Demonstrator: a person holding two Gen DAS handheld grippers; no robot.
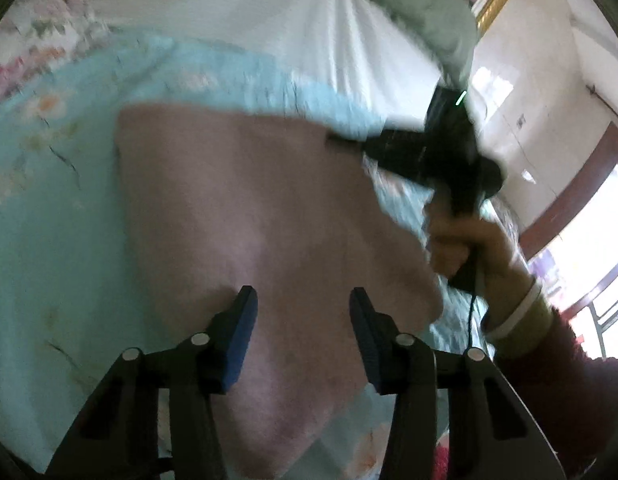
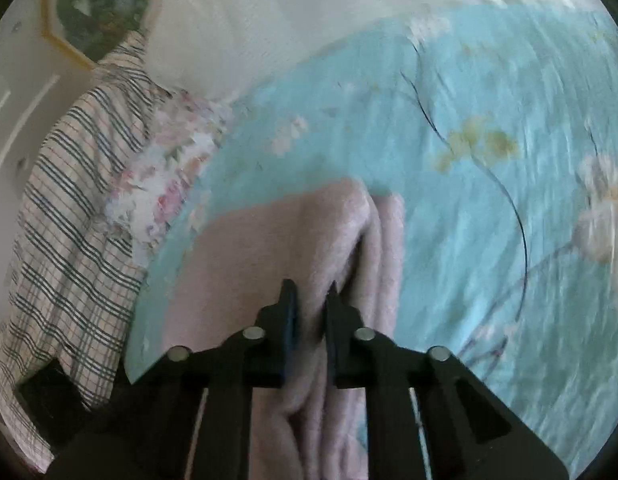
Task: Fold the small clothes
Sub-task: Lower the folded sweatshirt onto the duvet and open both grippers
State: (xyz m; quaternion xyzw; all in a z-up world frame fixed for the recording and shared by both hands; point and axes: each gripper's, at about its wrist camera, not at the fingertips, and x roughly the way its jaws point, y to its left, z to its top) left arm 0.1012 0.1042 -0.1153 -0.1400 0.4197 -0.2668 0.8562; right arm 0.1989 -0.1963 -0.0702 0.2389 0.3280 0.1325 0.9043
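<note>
Pink fleecy garment (image 1: 269, 216), partly folded, flat on blue floral bedspread (image 2: 469, 240)

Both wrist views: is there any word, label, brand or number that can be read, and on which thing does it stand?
None: no readable text in either view.
The pink fleece garment and the light blue floral bedsheet show no lettering.
A small dark mark on the cream wall is too blurred to read.
</note>
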